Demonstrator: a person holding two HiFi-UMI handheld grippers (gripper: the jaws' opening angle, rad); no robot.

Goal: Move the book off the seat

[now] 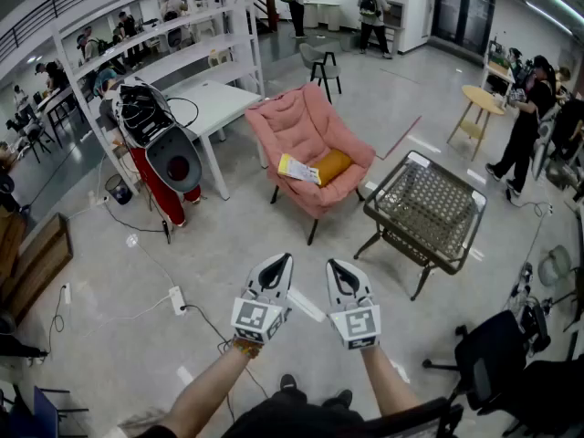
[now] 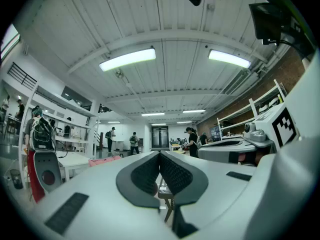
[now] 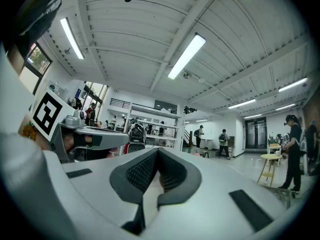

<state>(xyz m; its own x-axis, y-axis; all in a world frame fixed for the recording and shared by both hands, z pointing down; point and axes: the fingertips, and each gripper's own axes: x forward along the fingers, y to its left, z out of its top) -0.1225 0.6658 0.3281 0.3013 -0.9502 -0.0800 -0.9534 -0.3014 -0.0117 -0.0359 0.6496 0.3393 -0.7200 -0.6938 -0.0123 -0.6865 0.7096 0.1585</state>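
Observation:
A pink armchair (image 1: 315,144) stands on the floor ahead of me. On its seat lies a thin book (image 1: 298,169) with a white and yellow cover, beside an orange cushion (image 1: 332,164). My left gripper (image 1: 277,265) and right gripper (image 1: 339,272) are held side by side well short of the chair, level, both shut with nothing between the jaws. In the left gripper view the left gripper (image 2: 160,155) has its jaws together, and the pink armchair (image 2: 104,160) shows small beyond. The right gripper (image 3: 158,152) is likewise shut in its own view.
A wicker-topped metal chair (image 1: 427,212) stands right of the armchair. A white table (image 1: 212,104) and shelving (image 1: 155,26) are at the left, with a red and white machine (image 1: 166,162). Cables and a power strip (image 1: 177,299) lie on the floor. An office chair (image 1: 497,354) is at lower right; several people stand farther off.

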